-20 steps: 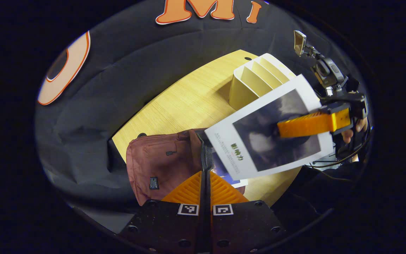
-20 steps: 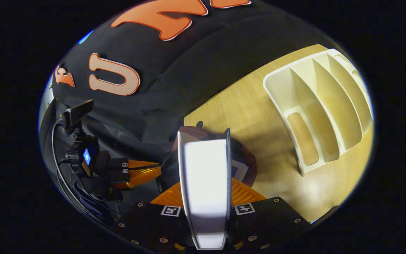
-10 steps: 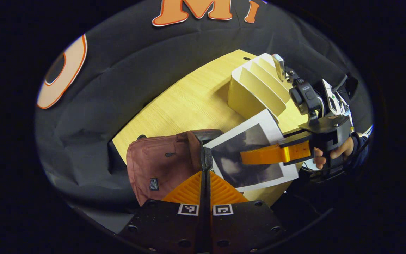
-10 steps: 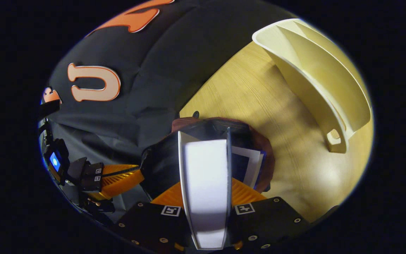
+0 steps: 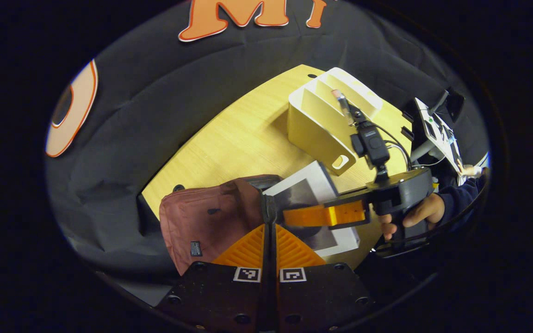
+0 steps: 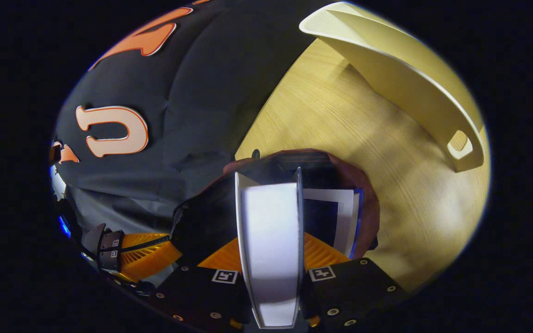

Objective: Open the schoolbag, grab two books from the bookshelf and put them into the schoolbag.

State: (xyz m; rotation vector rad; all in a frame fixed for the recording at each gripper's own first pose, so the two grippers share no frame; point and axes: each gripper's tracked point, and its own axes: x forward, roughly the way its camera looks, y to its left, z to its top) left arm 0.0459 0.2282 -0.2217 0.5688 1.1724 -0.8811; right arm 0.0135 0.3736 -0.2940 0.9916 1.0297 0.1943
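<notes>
Both views are dim at the margins and brightest on the wooden table, where overhead light leaves a pale sheen near the lower right. The bookshelf casts a soft shadow leftward. Fisheye bending curves the table edge strongly. The book close to the lens looks overexposed and soft.

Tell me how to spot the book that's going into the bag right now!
Find the wooden table and the reddish-brown schoolbag lying on it. At its open mouth, the right gripper clamps a white book with a dark picture. The other book already sits inside and has a blue edge.
</notes>
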